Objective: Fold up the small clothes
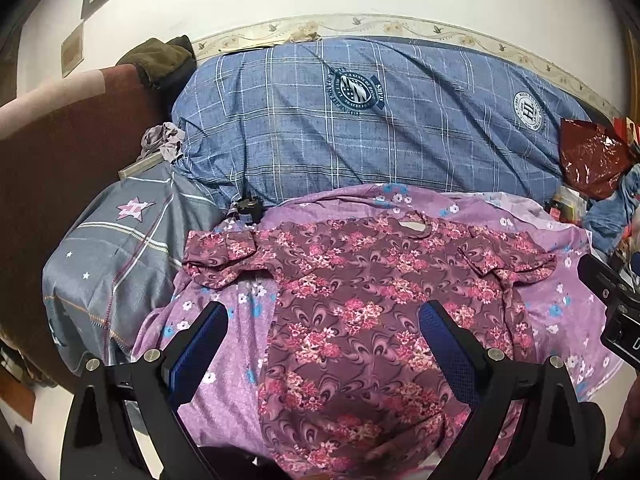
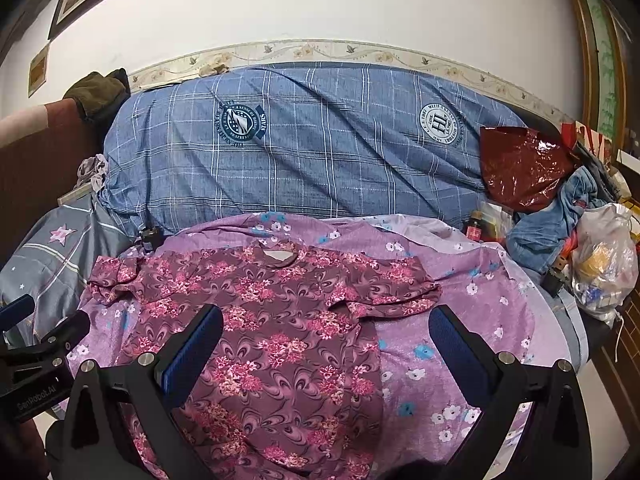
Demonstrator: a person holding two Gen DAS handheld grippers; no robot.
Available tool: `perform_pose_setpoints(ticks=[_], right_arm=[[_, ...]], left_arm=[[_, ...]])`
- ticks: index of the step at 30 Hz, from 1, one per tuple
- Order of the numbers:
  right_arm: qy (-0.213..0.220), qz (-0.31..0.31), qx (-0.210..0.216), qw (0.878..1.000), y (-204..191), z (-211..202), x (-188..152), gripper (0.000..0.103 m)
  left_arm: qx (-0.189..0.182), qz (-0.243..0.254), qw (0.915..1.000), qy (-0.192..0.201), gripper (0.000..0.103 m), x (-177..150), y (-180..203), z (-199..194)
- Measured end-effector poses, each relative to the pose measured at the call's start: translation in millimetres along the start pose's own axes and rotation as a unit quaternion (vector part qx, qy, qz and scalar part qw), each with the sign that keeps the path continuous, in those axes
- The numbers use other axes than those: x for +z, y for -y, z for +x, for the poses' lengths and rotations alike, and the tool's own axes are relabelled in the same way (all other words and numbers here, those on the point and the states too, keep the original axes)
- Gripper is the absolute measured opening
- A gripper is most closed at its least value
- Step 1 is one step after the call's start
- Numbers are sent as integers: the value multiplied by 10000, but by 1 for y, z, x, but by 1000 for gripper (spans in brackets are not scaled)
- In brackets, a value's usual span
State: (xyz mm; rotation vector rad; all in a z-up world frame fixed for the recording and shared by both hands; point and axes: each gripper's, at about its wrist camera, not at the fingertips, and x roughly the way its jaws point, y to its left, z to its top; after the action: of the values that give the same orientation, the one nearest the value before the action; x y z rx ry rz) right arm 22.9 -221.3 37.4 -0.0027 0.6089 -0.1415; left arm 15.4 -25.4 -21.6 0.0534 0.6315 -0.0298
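A maroon short-sleeved top with pink flowers (image 1: 360, 304) lies spread flat, neck away from me, on a purple floral sheet (image 1: 560, 308). It also shows in the right wrist view (image 2: 272, 320). My left gripper (image 1: 324, 320) is open and empty, hovering over the top's left side near its lower body. My right gripper (image 2: 326, 328) is open and empty, hovering over the top's right edge below the right sleeve (image 2: 392, 288). The right gripper's body shows at the left view's right edge (image 1: 616, 304); the left gripper's body shows at the right view's left edge (image 2: 36, 352).
A blue plaid duvet (image 1: 360, 128) is bunched behind the top against the wall. A grey star-print pillow (image 1: 120, 256) lies at left by a brown headboard (image 1: 60, 168). A red foil bag (image 2: 520, 164), denim clothes (image 2: 560, 216) and a plastic bag (image 2: 604, 264) crowd the right.
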Motion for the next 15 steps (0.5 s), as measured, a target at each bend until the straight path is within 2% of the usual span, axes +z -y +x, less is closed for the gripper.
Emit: perform_pose_setpoints(ticks=[15], right_arm=[[-29,70,69,9999,6,5,2,102]], left_arm=[[29,114,9999,-24,97,6,9,2]])
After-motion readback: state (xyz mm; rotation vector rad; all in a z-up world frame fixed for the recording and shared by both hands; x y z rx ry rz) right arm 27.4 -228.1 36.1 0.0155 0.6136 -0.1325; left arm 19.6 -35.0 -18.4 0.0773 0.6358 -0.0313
